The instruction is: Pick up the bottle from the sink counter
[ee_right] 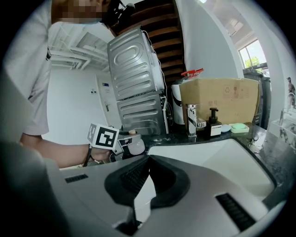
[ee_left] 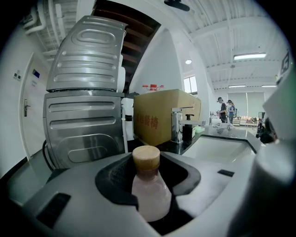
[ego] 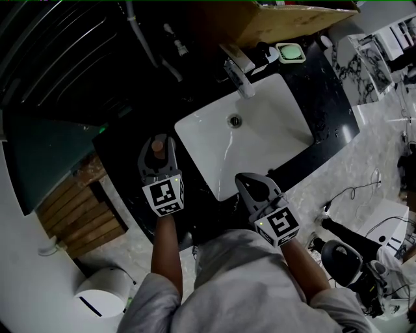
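A small pale pink bottle (ego: 157, 146) with a tan round cap stands upright at the left end of the black sink counter (ego: 331, 97). My left gripper (ego: 158, 156) is around it, and in the left gripper view the bottle (ee_left: 150, 185) fills the gap, with both jaws pressed against its body. The right gripper view shows the same bottle (ee_right: 134, 147) inside the left gripper (ee_right: 121, 143). My right gripper (ego: 257, 185) hovers over the sink's front edge, its jaws (ee_right: 148, 159) together with nothing between them.
A white basin (ego: 260, 130) with a chrome faucet (ego: 237, 71) lies between the grippers. Behind it are a dark pump bottle (ego: 263, 52), a green soap dish (ego: 290, 52) and a cardboard box (ego: 286, 19). A ribbed metal appliance (ee_left: 85, 92) stands behind the bottle.
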A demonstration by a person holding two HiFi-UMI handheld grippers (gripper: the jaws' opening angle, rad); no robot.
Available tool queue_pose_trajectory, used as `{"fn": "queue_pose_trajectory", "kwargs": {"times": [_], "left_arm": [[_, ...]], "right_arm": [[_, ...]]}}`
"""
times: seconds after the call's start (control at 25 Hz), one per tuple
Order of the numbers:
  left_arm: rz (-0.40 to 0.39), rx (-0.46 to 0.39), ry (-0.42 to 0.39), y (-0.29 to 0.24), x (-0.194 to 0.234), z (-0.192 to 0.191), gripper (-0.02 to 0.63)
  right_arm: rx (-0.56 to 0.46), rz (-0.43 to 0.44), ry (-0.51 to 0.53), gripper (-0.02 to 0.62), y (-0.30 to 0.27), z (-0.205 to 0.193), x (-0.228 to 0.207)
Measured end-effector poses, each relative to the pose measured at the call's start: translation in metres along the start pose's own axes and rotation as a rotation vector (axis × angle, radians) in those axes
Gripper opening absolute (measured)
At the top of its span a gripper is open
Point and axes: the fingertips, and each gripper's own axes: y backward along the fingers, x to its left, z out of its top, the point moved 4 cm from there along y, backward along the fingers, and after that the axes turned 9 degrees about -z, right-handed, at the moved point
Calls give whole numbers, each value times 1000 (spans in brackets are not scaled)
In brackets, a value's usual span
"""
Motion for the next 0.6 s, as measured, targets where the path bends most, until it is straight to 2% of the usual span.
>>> {"fn": "queue_pose_trajectory", "kwargs": {"times": [0.08,0.24,0.6], "left_arm": [[4,-6,16,2,1,1,143],[-2,-3,30,4,0,1,138],[-72,41,27,12,-11,-1,137]], "right_arm": [[-6,-3,-4,9,1,2,-1],[-20,-4,-7,9,1,2,-1],[-36,1,-14,9,3,6,3]]}}
